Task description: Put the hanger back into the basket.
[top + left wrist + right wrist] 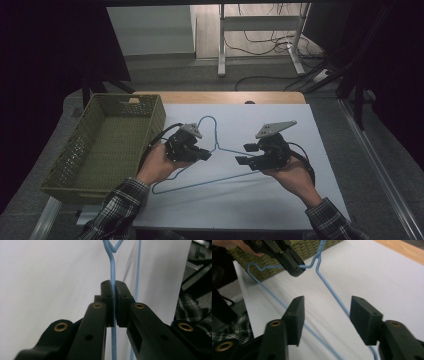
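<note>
A light blue wire hanger (216, 150) hangs just above the white tabletop, its hook (207, 120) pointing away from me. My left gripper (206, 155) is shut on the hanger's left arm close to the neck; in the left gripper view the pads (108, 298) clamp the blue wire (113, 270). My right gripper (245, 153) is open beside the hanger's right arm. In the right gripper view its jaws stand apart with nothing pressed between them, the wire (332, 293) runs past the right pad (362, 317), and the left gripper (295, 269) pinches the hanger further off.
An empty olive woven basket (87, 177) stands at the left edge of the white table (280, 195). A wooden strip (225, 97) borders the table's far side. Beyond it are floor cables and a metal stand (260, 30).
</note>
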Action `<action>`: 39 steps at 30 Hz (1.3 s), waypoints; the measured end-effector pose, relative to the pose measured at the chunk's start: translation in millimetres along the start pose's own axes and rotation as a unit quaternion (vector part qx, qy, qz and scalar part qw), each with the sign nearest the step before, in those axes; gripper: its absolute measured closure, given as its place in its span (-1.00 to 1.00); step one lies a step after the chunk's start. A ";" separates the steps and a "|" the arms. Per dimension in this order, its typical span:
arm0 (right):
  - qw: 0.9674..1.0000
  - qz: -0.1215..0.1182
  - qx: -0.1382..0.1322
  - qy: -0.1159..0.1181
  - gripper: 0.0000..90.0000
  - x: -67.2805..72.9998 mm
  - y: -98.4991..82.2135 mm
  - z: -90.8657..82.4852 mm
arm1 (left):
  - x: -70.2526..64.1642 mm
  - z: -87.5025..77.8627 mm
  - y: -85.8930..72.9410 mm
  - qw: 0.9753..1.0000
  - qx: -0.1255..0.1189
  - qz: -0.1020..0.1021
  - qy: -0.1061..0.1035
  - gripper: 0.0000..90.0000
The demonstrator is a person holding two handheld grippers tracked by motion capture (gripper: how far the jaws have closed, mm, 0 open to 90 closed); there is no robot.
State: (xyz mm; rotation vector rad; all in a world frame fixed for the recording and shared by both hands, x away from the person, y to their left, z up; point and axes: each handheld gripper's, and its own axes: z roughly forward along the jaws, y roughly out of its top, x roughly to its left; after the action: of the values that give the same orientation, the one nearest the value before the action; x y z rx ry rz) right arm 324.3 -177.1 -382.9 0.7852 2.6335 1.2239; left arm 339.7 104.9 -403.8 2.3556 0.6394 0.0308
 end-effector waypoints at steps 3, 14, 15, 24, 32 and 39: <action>1.000 0.008 -0.009 -0.005 -0.23 0.3 -3.3 -6.8 | 0.3 -6.9 -1.1 1.000 -0.007 -0.017 0.015 0.94; 0.999 0.022 -0.039 -0.028 -0.75 5.4 -19.3 -24.5 | 10.5 -52.4 -0.2 0.995 -0.049 -0.069 0.050 0.94; 0.998 0.025 -0.041 -0.030 -0.77 5.3 -21.2 -26.3 | 11.4 -57.2 0.0 0.995 -0.051 -0.072 0.054 0.94; 0.996 0.056 -0.062 -0.040 -0.86 -1.7 -40.4 -40.4 | 23.6 -92.7 -8.8 0.989 -0.060 -0.092 0.104 0.94; 0.994 0.072 -0.066 -0.045 -0.91 -5.7 -57.0 -42.3 | 44.3 -123.7 -36.2 0.979 -0.068 -0.114 0.157 0.94; 0.994 0.083 -0.056 -0.053 -0.91 -11.1 -70.0 -38.8 | 63.1 -152.7 -69.9 0.966 -0.081 -0.145 0.200 0.94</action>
State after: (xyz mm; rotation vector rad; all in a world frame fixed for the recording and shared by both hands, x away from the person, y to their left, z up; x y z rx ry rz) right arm 293.0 -246.4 -410.4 1.0360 2.4335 1.3174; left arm 335.4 272.5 -340.3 2.0889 1.1283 0.4205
